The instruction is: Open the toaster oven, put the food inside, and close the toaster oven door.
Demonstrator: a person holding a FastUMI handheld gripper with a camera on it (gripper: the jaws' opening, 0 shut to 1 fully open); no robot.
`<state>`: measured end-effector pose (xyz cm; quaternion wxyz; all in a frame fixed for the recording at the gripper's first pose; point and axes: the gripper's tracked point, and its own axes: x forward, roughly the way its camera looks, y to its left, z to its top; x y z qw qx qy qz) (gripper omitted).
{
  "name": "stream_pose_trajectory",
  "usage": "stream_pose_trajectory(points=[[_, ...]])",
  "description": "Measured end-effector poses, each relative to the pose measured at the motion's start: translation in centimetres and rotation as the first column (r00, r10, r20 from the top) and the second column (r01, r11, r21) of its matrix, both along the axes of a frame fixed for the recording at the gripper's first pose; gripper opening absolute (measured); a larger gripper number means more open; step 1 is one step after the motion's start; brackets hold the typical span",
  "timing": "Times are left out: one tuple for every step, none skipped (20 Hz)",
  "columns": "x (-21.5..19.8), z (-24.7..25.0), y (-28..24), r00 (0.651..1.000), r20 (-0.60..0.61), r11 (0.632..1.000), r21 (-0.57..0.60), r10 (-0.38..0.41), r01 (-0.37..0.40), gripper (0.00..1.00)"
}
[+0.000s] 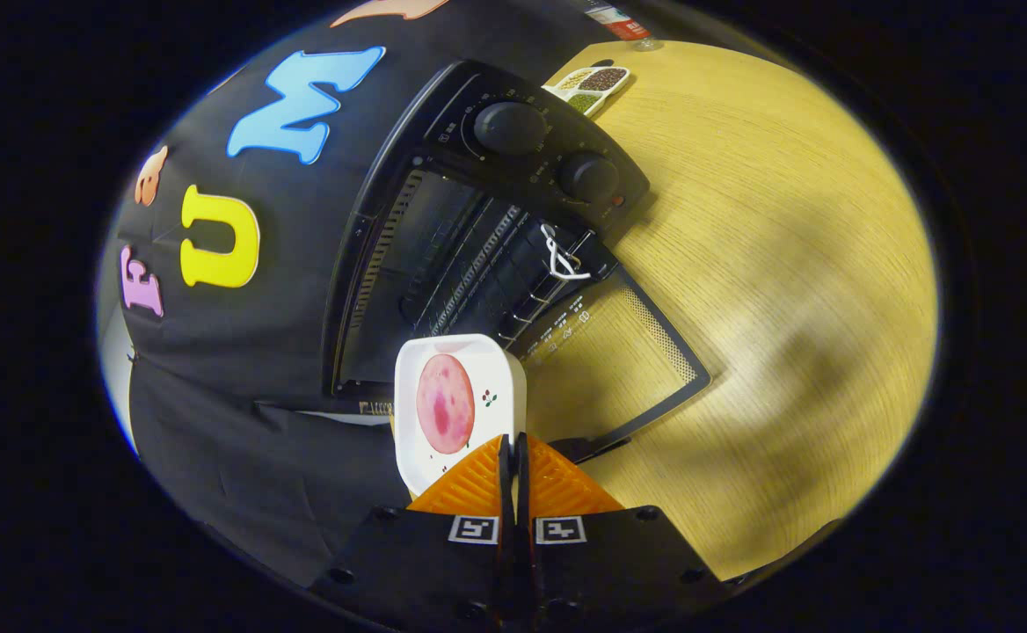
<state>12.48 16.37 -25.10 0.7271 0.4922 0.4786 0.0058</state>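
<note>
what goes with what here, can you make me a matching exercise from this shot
Things:
1. toaster oven door
2. white plate
3. slice of meat
4. small dish of beans

Places or states:
a. lying on the plate
b. on the table beyond the oven
c. swung down open
d. pinched at its rim by the gripper

Pairs: 1-c, 2-d, 3-a, 4-b
</note>
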Motion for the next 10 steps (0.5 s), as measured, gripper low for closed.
stream_pose_trajectory(points=[[0.4, -0.2, 0.2, 1.0, 0.003, 1.0, -0.001, -0.02, 0.02, 0.01], [0.6, -0.5, 0.4, 0.999, 0.006, 0.999, -0.006, -0.036, 0.036, 0.01], [1.0, -0.7, 0.5, 0.998, 0.011, 0.998, -0.009, -0.059, 0.059, 0.02], [1.2, -0.8, 0.7, 0.996, 0.014, 0.996, -0.008, -0.09, 0.091, 0.02], [1.8, -0.9, 0.8, 0.992, 0.02, 0.992, 0.005, -0.128, 0.128, 0.02], [2.3, -1.0, 1.2, 0.987, 0.021, 0.987, 0.023, -0.161, 0.16, 0.01], [2.7, -1.1, 1.6, 0.982, 0.018, 0.981, 0.043, -0.189, 0.188, 0.01], [3.0, -1.2, 1.8, 0.976, 0.013, 0.974, 0.058, -0.218, 0.217, 0.02], [3.4, -1.3, 2.0, 0.97, 0.01, 0.968, 0.067, -0.244, 0.243, 0.02], [3.7, -1.5, 2.2, 0.963, 0.009, 0.961, 0.068, -0.269, 0.267, 0.02]])
